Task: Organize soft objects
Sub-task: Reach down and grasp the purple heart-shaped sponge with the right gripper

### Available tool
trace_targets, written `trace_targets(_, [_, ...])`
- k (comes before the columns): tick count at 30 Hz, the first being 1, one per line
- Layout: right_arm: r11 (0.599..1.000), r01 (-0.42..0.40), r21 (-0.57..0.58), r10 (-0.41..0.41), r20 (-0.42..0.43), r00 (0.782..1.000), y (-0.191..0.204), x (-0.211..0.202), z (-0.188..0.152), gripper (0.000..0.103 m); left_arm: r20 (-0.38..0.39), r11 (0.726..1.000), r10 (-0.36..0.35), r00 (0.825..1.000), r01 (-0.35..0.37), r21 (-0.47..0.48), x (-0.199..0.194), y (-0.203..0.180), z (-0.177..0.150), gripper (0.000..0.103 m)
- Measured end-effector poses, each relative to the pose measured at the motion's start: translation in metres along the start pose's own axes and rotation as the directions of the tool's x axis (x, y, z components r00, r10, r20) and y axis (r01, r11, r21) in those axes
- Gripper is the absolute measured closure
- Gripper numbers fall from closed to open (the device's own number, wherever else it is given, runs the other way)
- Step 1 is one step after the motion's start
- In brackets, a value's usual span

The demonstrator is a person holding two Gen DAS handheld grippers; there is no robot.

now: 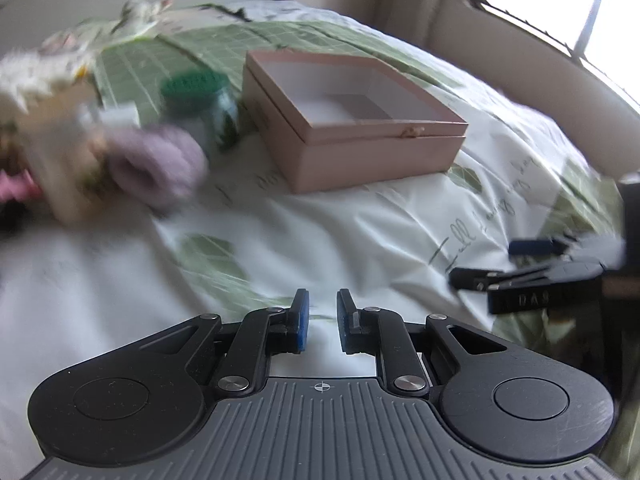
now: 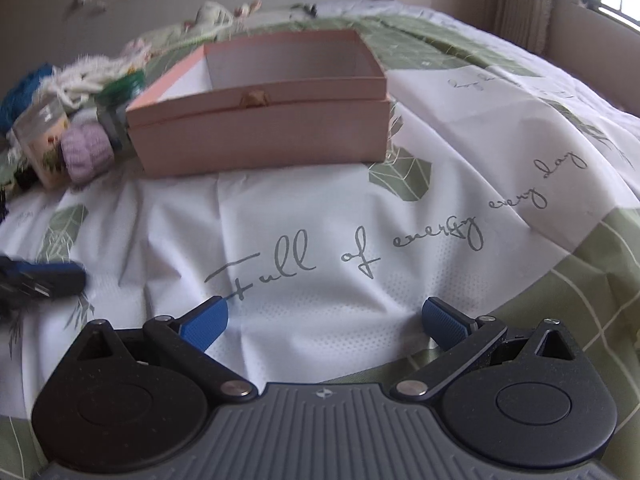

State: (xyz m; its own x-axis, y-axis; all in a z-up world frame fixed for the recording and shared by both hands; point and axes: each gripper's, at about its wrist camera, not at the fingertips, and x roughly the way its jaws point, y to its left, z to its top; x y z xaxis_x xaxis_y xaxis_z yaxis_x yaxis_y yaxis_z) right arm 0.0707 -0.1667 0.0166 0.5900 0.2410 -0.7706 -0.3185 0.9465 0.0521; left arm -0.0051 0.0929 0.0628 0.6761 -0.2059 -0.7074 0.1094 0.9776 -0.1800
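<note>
1. My left tool (image 1: pixel 322 322) has its pads nearly together, a narrow gap, nothing between them.
2. My right tool (image 2: pixel 325 325) stands wide apart, empty, above the bedspread (image 2: pixel 320 216).
3. Open white cover lies ahead of both.
4. The pink box (image 2: pixel 260 120) sits beyond, lid off; the lilac soft roll (image 2: pixel 86 154) rests beside its left end.

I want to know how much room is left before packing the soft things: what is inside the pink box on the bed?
The pink box looks empty: the left wrist view shows bare white walls and floor. Its near inside corner is hidden behind the front wall, so something small there cannot be ruled out.
</note>
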Motion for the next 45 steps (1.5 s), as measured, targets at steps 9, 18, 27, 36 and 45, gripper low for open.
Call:
trace_targets(9, [0.994, 0.004, -0.109, -0.020, -0.144, 0.989, 0.019, 0.002, 0.028, 0.016, -0.196, 0.982, 0.155, 0.968, -0.130, 0.134, -0.118, 0.120, 0.059, 0.084])
trace_targets(18, [0.562, -0.046, -0.826, 0.225, 0.100, 0.969, 0.209, -0.087, 0.100, 0.014, -0.242, 0.935, 0.260, 0.935, -0.306, -0.181, -0.150, 0.291, 0.061, 0.083])
trace_targets(27, [0.514, -0.264, -0.816, 0.318, -0.105, 0.942, 0.322, -0.054, 0.117, 0.014, -0.231, 0.856, 0.067, 0.971, -0.175, -0.487, -0.134, 0.306, 0.022, 0.083])
trace_targets(36, [0.574, -0.387, -0.722, 0.347, -0.214, 0.913, 0.375, -0.027, 0.112, 0.015, -0.157, 0.843, 0.242, 0.957, -0.288, -0.454, -0.162, 0.355, 0.041, 0.083])
trace_targets(45, [0.713, -0.347, -0.610, 0.251, -0.240, 0.938, 0.463, 0.032, 0.084, 0.024, -0.096, 0.902, 0.158, 0.983, -0.184, -0.391, -0.147, 0.365, 0.048, 0.083])
